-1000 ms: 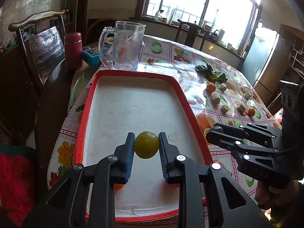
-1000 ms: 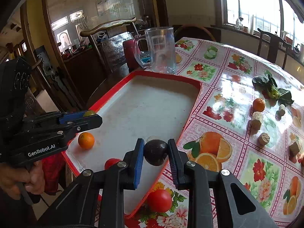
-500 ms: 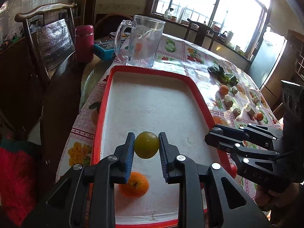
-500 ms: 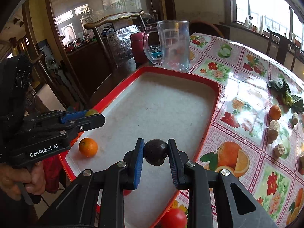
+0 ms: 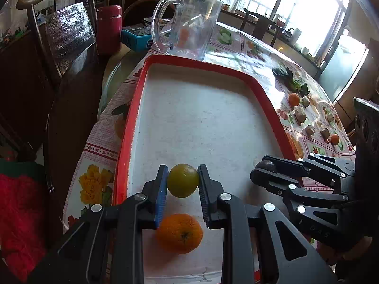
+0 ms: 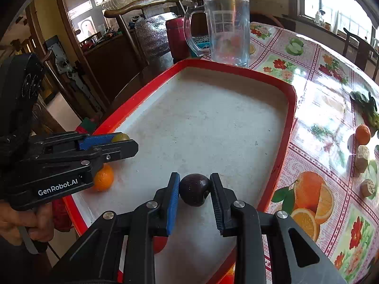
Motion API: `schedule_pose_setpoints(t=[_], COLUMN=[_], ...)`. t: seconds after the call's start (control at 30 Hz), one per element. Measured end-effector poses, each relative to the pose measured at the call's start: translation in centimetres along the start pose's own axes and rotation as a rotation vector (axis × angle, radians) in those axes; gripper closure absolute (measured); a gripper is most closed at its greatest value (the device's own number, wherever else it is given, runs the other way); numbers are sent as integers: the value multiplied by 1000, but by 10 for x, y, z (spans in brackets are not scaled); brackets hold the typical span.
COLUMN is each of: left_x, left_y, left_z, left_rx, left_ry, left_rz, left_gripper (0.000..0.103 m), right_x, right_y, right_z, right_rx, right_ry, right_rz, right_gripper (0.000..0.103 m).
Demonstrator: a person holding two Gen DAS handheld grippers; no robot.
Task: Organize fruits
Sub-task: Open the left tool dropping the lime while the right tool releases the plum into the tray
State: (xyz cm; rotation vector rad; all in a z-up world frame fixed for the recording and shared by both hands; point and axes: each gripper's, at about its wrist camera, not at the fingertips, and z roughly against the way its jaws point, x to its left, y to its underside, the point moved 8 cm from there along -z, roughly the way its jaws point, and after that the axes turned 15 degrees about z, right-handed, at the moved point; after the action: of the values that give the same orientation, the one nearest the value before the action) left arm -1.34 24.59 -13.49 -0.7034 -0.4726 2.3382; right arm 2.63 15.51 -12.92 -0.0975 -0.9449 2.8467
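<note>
The left gripper (image 5: 182, 184) is clamped on a yellow-green fruit (image 5: 182, 180), both pads pressed against its sides, and holds it over the near end of a red-rimmed tray (image 5: 128, 123) with a pale, speckled floor. An orange (image 5: 179, 233) lies on the tray floor just below and nearer than that fruit, partly behind the gripper's frame.

The right gripper (image 6: 194, 189) has a dark purple fruit (image 6: 194, 189), probably a plum, between its pads; its jaws are opening, though the pads look to be touching the fruit's sides at this moment. This fruit sits low over the tray's near right part, and whether it rests on the floor cannot be told. A red fruit (image 6: 159, 244) shows partly under the right gripper's blue pad, at the tray's near edge.

A clear glass mug (image 5: 187, 24) stands on the flowered tablecloth (image 6: 315, 75) just beyond the tray's far rim, with a red flask (image 5: 108, 29) and a blue box (image 5: 137, 35) beside it. Off to the right, well apart from the tray, lie a small orange (image 6: 363, 134), some leafy greens (image 5: 291, 80) and several pale chunks (image 6: 363, 158)
</note>
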Motion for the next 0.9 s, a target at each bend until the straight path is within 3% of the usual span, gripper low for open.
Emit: schedule_pose_setpoints(t=[0.23,0.3,0.37,0.4,0.63,0.9], left_x=[1,1,2,2,1,-31], left_y=[3,2,0,-1,-2,7], left_z=[-4,-2,2,5,19,32], left_rx=[6,0,-17,-27,-50,-59], left_ry=[-29,-32,-40,-40,-36,20], left_rz=[-11,-9,-3,-3,5,-36], left_gripper=[80,75,61,60,60,60], right_x=[0,-1,-2,-3,-13,-41], right_y=[2,1,0,1,6,34], right_z=[3,7,13,16,47,78], right_rx=[-10,-21,-30,-34,-94,-118], right_ry=[-9,-7,3,7,31,88], right_rz=[-12,-13,-10,-12,-46,-117], right_gripper=[71,65,64,64,64,64])
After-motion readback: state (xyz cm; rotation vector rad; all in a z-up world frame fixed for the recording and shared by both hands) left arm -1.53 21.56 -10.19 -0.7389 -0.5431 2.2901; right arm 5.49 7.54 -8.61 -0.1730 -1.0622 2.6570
